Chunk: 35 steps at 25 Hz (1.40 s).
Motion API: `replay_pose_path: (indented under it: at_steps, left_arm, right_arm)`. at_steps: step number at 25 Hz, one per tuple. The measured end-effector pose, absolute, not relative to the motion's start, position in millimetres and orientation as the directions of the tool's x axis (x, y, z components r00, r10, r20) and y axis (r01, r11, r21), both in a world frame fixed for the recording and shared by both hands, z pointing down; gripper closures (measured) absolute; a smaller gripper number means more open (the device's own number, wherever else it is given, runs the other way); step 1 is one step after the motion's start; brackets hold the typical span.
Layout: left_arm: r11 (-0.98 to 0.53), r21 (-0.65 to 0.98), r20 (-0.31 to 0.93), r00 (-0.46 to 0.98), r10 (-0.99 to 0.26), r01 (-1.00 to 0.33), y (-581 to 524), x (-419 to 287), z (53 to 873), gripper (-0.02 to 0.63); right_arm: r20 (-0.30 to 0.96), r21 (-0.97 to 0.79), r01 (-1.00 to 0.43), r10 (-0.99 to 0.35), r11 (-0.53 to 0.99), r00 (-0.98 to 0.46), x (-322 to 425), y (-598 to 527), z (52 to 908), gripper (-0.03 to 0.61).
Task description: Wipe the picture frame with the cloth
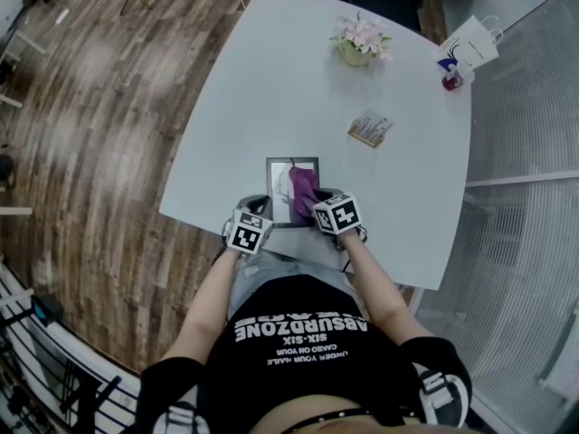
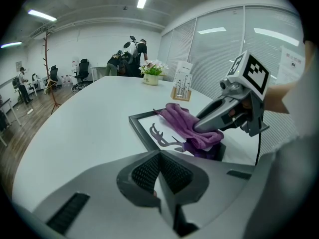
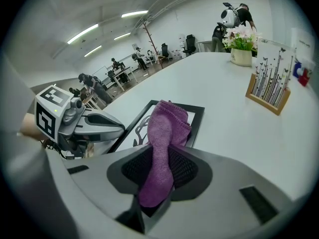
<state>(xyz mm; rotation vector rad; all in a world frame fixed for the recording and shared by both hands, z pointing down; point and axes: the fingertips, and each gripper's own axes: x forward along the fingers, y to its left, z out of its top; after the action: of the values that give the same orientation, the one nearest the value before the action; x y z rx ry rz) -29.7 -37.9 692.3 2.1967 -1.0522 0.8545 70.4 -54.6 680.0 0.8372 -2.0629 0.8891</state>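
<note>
- One black picture frame [image 1: 279, 181] flat on the bench [image 1: 271, 80], near edge hidden.
- One purple cloth [image 1: 303, 193] covering part of the print.
- Two grippers: left gripper [image 2: 160, 168] jaws together, empty; right gripper [image 3: 158, 180] jaws clamped on the cloth.

Near corner of picture frame [image 1: 280, 183] under cloth [image 1: 303, 189]

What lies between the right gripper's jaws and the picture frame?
Only the purple cloth, clamped by the right gripper and draped onto the picture frame; the right gripper view shows it.
</note>
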Motion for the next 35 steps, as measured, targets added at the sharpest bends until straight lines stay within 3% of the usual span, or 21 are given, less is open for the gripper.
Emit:
replay_pose_path:
  at_steps: [35]
  left_arm:
    - [-0.515, 0.244, 0.727, 0.506, -0.464, -0.822, -39, -30, 693, 0.598]
  right_arm:
    - [0.797, -0.383, -0.718, -0.186, 0.582, -0.575, -5, -59, 682, 0.468]
